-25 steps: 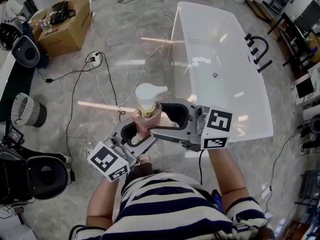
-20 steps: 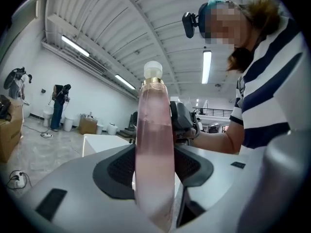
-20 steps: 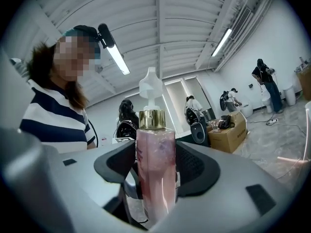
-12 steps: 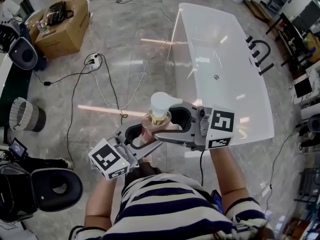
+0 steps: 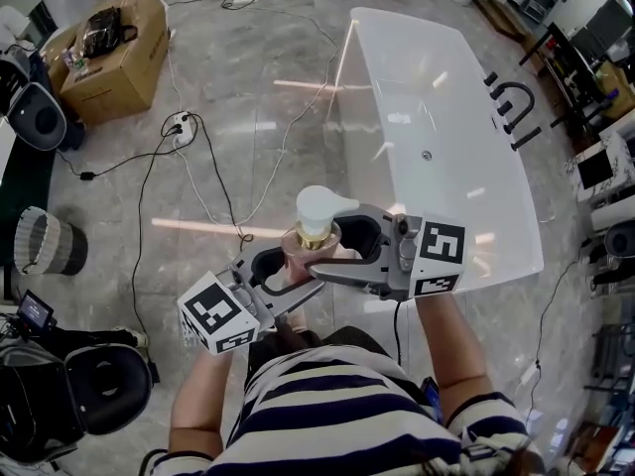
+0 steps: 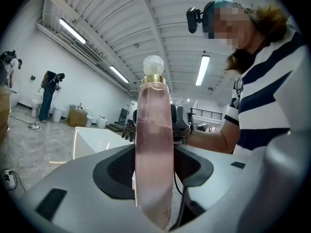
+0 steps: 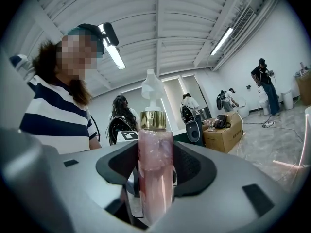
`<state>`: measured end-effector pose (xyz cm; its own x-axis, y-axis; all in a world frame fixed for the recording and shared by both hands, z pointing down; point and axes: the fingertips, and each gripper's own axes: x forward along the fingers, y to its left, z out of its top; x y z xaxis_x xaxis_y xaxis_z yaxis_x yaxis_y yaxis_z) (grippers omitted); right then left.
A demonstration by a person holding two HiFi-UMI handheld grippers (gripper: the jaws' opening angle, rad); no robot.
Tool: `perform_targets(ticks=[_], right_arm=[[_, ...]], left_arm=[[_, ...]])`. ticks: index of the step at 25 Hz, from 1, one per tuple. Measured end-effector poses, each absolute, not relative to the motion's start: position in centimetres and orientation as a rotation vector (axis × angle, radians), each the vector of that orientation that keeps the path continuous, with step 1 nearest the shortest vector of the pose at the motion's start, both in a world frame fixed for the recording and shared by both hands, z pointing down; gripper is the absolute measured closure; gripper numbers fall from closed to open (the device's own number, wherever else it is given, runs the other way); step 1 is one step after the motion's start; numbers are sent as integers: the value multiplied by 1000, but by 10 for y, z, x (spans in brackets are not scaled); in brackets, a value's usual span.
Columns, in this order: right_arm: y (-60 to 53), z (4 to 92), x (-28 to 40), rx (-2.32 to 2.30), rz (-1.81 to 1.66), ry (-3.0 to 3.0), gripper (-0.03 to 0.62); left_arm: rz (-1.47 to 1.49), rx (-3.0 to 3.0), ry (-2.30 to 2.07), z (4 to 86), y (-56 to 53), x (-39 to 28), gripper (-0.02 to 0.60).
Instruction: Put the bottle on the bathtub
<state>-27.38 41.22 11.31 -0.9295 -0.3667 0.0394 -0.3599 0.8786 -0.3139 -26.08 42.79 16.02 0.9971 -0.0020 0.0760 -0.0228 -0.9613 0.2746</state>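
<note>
A pink bottle (image 5: 310,244) with a gold collar and a white pump stands upright between both grippers, in front of the striped shirt. My left gripper (image 5: 296,262) comes in from the lower left, and its pads press the bottle (image 6: 154,149) on both sides. From the right, my right gripper (image 5: 325,246) takes it at the fingertips. Those jaws have just been closing with the bottle (image 7: 155,169) between them, and the pads now touch its sides. The white bathtub (image 5: 353,87) stands just beyond and to the right, its near end close to the right gripper.
A black faucet (image 5: 511,102) sits on the tub's right rim. Cables and a power strip (image 5: 181,125) lie on the marble floor to the left. Farther left are a cardboard box (image 5: 109,53), a basket (image 5: 45,241) and black gear (image 5: 94,395). People stand in the background.
The bottle and both grippers have shifted a little to the right, toward the tub's near end. The right gripper's jaws have drawn in around the bottle.
</note>
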Motion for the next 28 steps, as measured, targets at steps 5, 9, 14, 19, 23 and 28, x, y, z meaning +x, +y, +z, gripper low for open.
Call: perform_targets(ticks=[5,9,14,19,23,28], right_arm=[[396,118,-274,-612,-504,3019,356],[383,121,-274,-612,-519,3015,358],[362,127,-268,-596,-526,3010,359],[330,136,-255,-593,-534,2998,361],[294,137,-238,-593,-524,2990,362],[251,134,-210,-585,-521,2974,365]], left_arm=[[153,2865,2,165,412,-261,348],[171,2853,-4,169,399,-261,348],[189,2847,-17,175,378,-255,348],[205,2840,-13,184,346,-242,348],[203,2833,-20,185,310,-225,347],[221,2833,-10,182,266,-197,347]])
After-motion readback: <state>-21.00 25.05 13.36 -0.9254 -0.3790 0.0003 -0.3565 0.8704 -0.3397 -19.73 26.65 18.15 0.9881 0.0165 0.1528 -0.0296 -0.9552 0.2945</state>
